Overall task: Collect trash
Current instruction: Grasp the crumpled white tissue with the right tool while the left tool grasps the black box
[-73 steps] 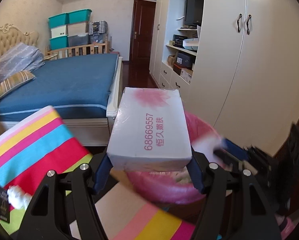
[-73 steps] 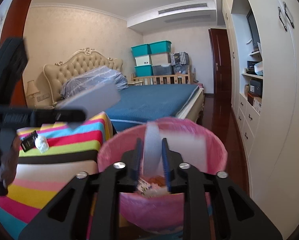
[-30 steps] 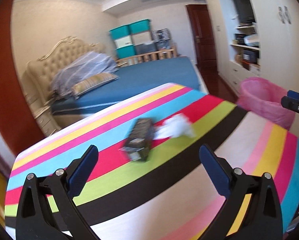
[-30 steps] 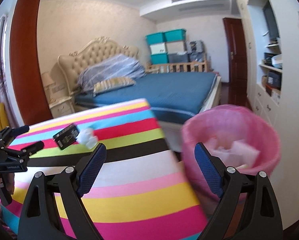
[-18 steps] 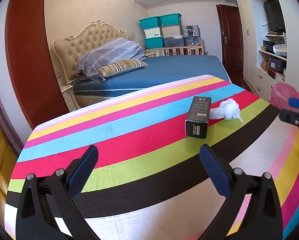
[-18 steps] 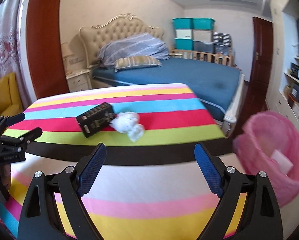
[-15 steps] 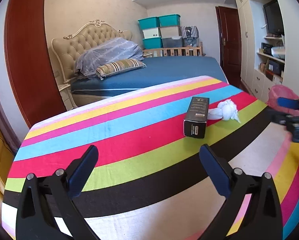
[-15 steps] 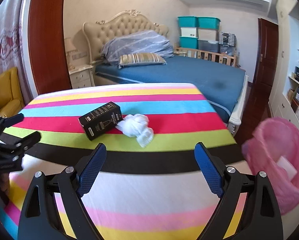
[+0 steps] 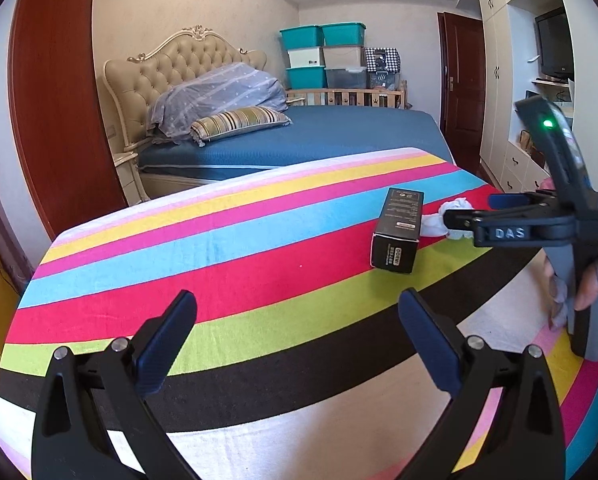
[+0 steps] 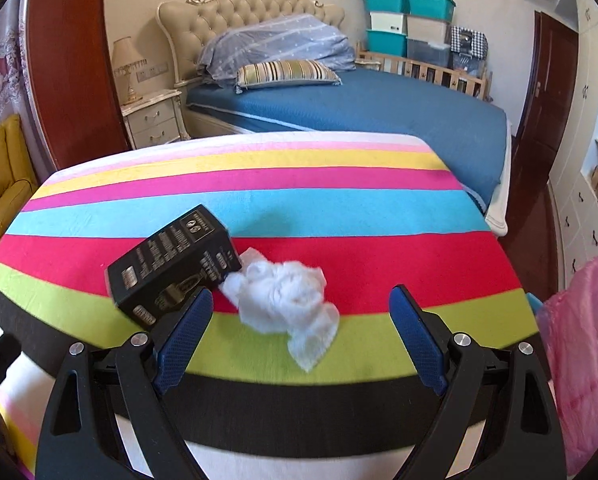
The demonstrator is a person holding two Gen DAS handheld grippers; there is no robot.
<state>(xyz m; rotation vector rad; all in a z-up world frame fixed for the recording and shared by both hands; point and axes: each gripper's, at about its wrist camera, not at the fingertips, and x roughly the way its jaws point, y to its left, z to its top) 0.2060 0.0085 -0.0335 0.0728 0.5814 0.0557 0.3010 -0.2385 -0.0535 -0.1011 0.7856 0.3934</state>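
Now both claws are empty. The right gripper point(image 10: 299, 340) has its blue pads spread wide and has come back from the pink-lined trash bin point(image 10: 579, 360), where a couple of seconds ago it was pinching a thin white piece over the rim; that piece is gone from its grip. The left gripper point(image 9: 297, 340) is likewise wide apart, and the white tissue box it was holding over the bin is gone too. By my reading, two items are binned and the pair has swung back for the rest.

Just beyond the right gripper's pads, roughly centred between them, lies the crumpled white tissue point(image 10: 283, 300). Touching the tissue on its left is the black carton point(image 10: 171, 268), lying flat, one corner close to the left pad. From the left wrist view the same carton point(image 9: 397, 236) sits well ahead and to the right, with the tissue point(image 9: 445, 220) on the far side of it, partly hidden by the right gripper's fingers reaching in from the right edge. These two look like the remaining trash, and the tissue seems the right gripper's likely next pick.

Both rest on a striped cloth point(image 10: 339, 208) of pink, yellow, blue, red, green and black bands covering the table. The bin stands off the cloth's right end, near the tissue's side. Behind the cloth is a blue-covered bed point(image 10: 379, 104) with a tufted headboard, stacked teal storage boxes point(image 10: 407, 20) beyond it, and a dark wooden door point(image 10: 547, 92) to the right.
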